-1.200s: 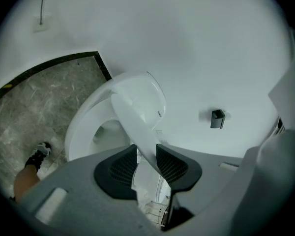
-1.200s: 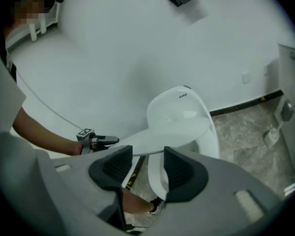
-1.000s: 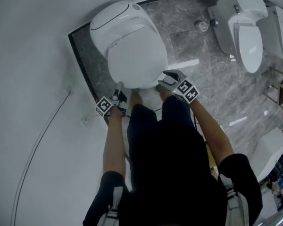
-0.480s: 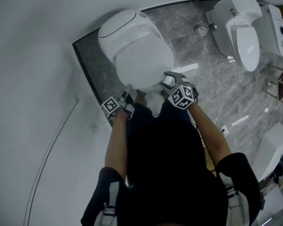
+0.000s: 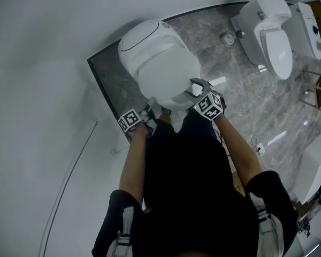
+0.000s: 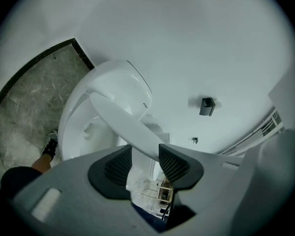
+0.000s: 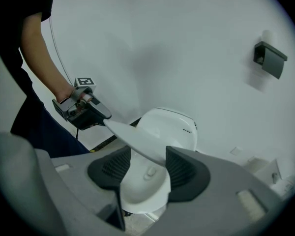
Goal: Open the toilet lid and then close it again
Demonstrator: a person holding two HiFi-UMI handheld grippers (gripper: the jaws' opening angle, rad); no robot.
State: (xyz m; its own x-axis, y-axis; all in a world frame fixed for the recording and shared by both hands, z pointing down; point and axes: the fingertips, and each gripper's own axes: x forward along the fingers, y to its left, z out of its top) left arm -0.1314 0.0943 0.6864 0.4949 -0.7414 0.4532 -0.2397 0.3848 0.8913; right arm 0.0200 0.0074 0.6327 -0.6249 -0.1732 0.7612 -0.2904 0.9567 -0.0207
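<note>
A white toilet stands against the wall, and its lid (image 5: 160,63) is tilted up off the bowl (image 6: 73,132). My left gripper (image 5: 150,110) is at the lid's front left edge. Its jaws are opening, with the thin lid edge (image 6: 118,117) between them, resting against one pad (image 6: 171,160). My right gripper (image 5: 195,87) is at the front right edge, and the lid rim (image 7: 132,134) lies across both its pads. The right gripper view also shows the left gripper (image 7: 83,109) touching the lid's far corner.
Two more white toilets (image 5: 273,31) (image 5: 315,25) stand on the grey marble floor (image 5: 241,90) at the right. A white wall (image 5: 43,116) with a thin cable (image 5: 69,175) fills the left. A black holder (image 7: 269,59) is fixed to the wall. The person's legs stand right before the bowl.
Both grippers have risen a little with the lid's front edge, and the lid has tilted up off the bowl. The head view has shifted, so the toilet sits further right.
</note>
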